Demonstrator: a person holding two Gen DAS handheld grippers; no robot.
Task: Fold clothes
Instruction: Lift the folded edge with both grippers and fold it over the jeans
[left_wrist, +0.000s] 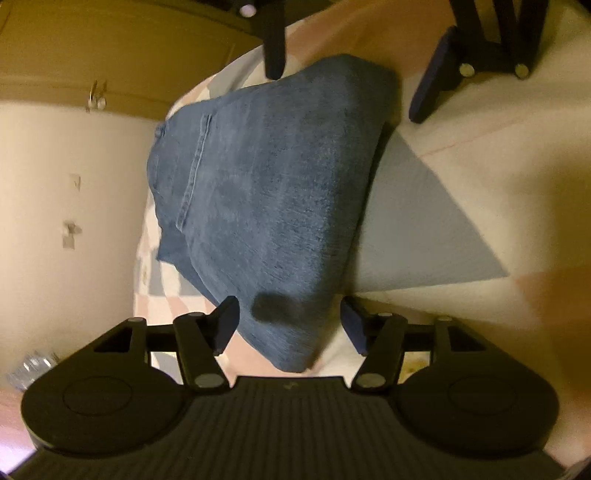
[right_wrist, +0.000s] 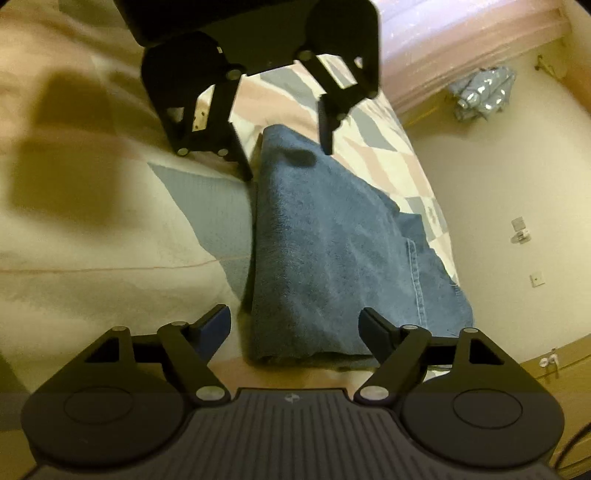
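Jeans (left_wrist: 258, 199), folded into a thick blue denim bundle, lie on a bedspread (left_wrist: 461, 177) patterned with pale pink, cream and grey-blue patches, directly ahead of both grippers. No container shows in either view; the bedspread alone carries the bundle. The bundle's long axis runs from one gripper to the other: one narrow end sits just in front of the left gripper (left_wrist: 291, 325), between its two fingers, and the opposite end sits just in front of the right gripper (right_wrist: 295, 332). In the left wrist view the bundle widens away from the gripper, with a stitched seam and the waistband part off to its left, near the bed's edge. In the right wrist view the same seam runs along the gripper's right side, and the folded edge lies to its left.

The left gripper's fingers stand apart, straddling the near end of the denim without pinching it. The right gripper's fingers are also spread wide, holding nothing, the cloth's end lying between them. Each gripper shows at the top of the other's view, facing it across the bundle.
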